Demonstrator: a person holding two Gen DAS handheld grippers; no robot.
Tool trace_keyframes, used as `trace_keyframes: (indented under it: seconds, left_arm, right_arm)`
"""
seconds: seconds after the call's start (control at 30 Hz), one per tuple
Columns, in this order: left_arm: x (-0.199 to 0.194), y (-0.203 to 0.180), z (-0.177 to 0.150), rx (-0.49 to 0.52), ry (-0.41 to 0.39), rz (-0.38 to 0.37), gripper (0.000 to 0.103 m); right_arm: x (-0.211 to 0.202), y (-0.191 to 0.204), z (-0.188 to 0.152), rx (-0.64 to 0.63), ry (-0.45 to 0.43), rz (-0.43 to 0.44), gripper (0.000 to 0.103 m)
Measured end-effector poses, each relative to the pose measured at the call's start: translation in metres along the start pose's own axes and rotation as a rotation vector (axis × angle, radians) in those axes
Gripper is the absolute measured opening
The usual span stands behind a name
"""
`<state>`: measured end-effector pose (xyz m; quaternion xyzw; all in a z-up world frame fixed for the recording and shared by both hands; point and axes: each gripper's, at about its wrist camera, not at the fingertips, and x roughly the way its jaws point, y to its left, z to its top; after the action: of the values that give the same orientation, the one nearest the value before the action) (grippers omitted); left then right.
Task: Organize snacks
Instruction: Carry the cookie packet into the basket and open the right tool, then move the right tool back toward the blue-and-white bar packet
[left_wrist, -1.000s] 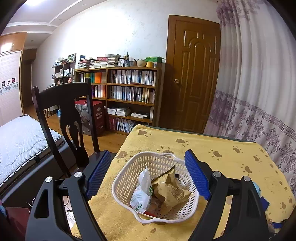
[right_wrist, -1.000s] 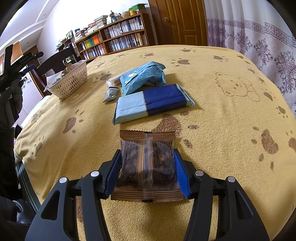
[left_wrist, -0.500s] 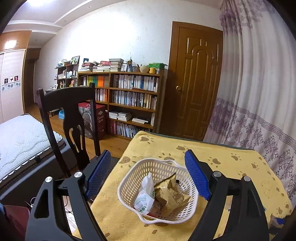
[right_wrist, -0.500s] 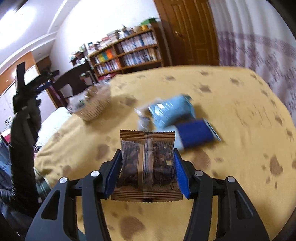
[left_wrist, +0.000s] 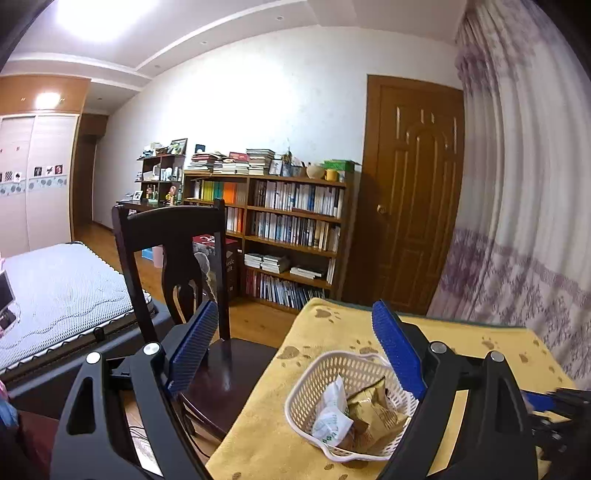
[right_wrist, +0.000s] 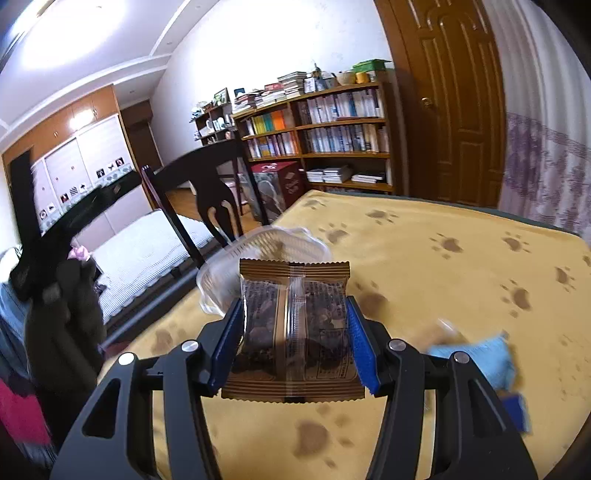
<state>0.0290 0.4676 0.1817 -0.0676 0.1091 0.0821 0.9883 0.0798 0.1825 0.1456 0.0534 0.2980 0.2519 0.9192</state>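
While the right gripper (right_wrist: 293, 332) still pinches the brown packet (right_wrist: 291, 328) between its pads, it has swung from the blue bags (right_wrist: 476, 354) toward the basket (right_wrist: 221, 273), now blurred just behind the packet. Still spread wide and empty, the left gripper (left_wrist: 291, 347) has risen above the basket (left_wrist: 306, 391), where two snacks lie.

You see a dark wooden chair (left_wrist: 173, 258) that stands at the left edge of the table, with its seat just beside the yellow cloth with paw prints (left_wrist: 258, 424). Behind the chair a bookshelf (left_wrist: 291, 236) full of books stands against the white wall. To the right of it is a brown door (left_wrist: 410, 199), then a patterned curtain (left_wrist: 524, 221). A mattress (left_wrist: 55, 288) lies at the left.
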Motion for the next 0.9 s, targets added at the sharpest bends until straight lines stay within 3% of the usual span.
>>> trace_keyframes:
  seconds: [0.23, 0.43, 0.9]
  left_arm:
    - [-0.005, 0.013, 0.007, -0.046, -0.019, 0.0, 0.087]
    - [-0.006, 0.021, 0.01, -0.069, -0.03, 0.008, 0.087]
    - [-0.001, 0.016, 0.009, -0.055, -0.018, -0.004, 0.087]
  right_arm:
    - [0.061, 0.035, 0.037, 0.038, 0.026, 0.029, 0.054]
    - [0.109, 0.037, 0.052, 0.156, 0.109, 0.085, 0.057]
    - [0.113, 0.034, 0.04, 0.167, 0.142, 0.077, 0.057]
